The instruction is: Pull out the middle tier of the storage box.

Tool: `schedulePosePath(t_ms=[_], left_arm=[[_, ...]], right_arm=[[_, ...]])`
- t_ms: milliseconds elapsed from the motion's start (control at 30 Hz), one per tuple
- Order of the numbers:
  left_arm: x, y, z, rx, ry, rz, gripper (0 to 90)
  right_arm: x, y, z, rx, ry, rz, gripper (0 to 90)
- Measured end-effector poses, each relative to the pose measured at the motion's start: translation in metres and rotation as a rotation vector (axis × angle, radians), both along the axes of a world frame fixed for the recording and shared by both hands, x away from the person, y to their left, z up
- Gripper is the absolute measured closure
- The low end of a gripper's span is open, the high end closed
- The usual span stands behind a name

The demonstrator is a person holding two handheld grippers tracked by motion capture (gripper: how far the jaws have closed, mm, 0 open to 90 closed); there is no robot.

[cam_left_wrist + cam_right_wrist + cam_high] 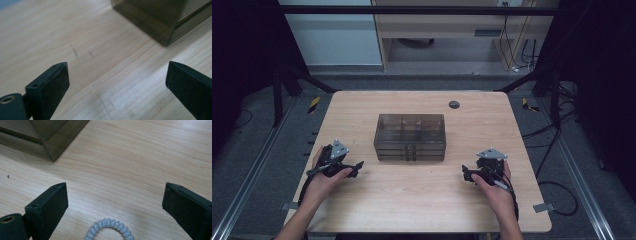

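Reaching for the spiral hair tie (110,230) looks like the step in hand: it lies on the table (422,195) right betw. the right gripper's (115,202) spread jaws, nearest the camera, touching neither pad. Right gripper is released, nothing held. Left gripper (117,80) is also wide open w/ bare wood betw. its jaws, resting at the table's left side, well apart from the tie.

To do it well, I'd say: drop the right jaws straight down so both pads bracket the coil, then close slowly; springy ring may squirt out or roll if pinched off-centre. Keep pads low to the wood, as the tie is thin.

The smoky drawer box (410,136) sits mid-table betw. both hands, approx. centred.

Hard to make out: tie's lower half is cut off at the frame edge in the right gripper view; from the high view I can't pick it out by the right hand (492,182). Box contents too dark to tell, and whether any drawer is ajar, can't say.
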State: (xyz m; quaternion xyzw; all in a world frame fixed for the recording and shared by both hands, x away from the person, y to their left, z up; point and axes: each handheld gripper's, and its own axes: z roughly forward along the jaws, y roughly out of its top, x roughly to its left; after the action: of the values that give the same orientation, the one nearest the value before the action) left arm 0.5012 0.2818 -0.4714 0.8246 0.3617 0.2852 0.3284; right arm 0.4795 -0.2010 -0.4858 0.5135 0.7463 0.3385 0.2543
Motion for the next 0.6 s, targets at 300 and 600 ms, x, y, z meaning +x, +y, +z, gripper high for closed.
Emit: schedulePosePath(t_ms=[300, 600], left_arm=[[-0.027, -0.027, 0.016, 0.093, -0.111, -0.073, 9.7], [-0.049, -0.063, 0.031, 0.162, -0.221, -0.105, 21.0]], right_arm=[[-0.004, 0.0, 0.001, 0.006, 0.047, 0.009, 16.4], [-0.013, 0.009, 0.012, -0.023, 0.065, 0.046, 8.4]])
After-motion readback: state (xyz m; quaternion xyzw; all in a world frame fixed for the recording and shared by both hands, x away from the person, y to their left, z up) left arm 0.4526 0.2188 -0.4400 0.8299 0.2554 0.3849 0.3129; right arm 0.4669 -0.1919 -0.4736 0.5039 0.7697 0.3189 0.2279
